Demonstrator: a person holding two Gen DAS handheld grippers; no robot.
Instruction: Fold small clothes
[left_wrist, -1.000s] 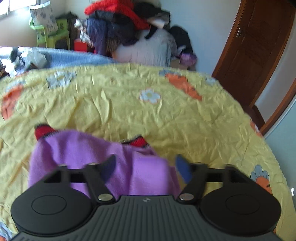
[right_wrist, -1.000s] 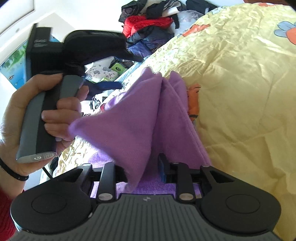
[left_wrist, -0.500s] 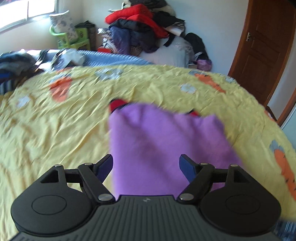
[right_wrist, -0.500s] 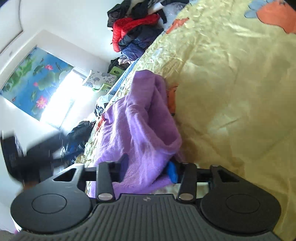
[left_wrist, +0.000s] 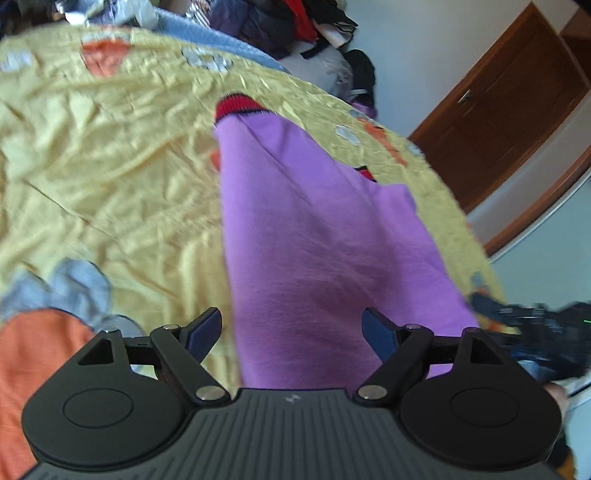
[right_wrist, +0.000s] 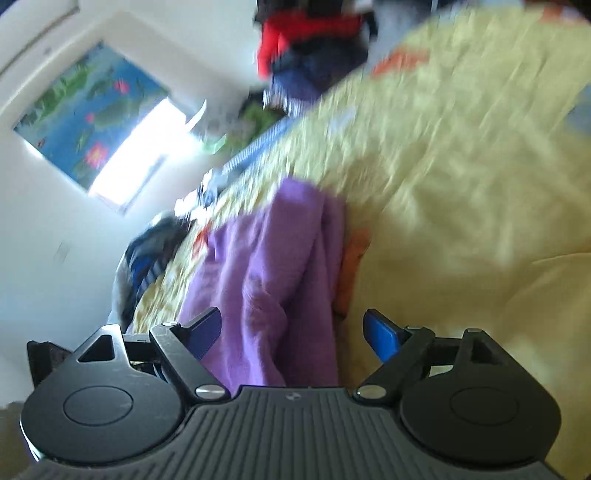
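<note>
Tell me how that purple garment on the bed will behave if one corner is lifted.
The purple garment is probably floppy: it lies in soft folds on the yellow bedspread, so a lifted corner would likely drape and sag. Its fuzzy knit surface suggests it grips pads rather than slipping. It looks light.

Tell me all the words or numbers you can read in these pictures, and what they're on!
There are no words or numbers to read.
A small pale mark sits on the left gripper body, a logo shape, not letters.
A similar mark on the right gripper body is too blurred to read.
</note>
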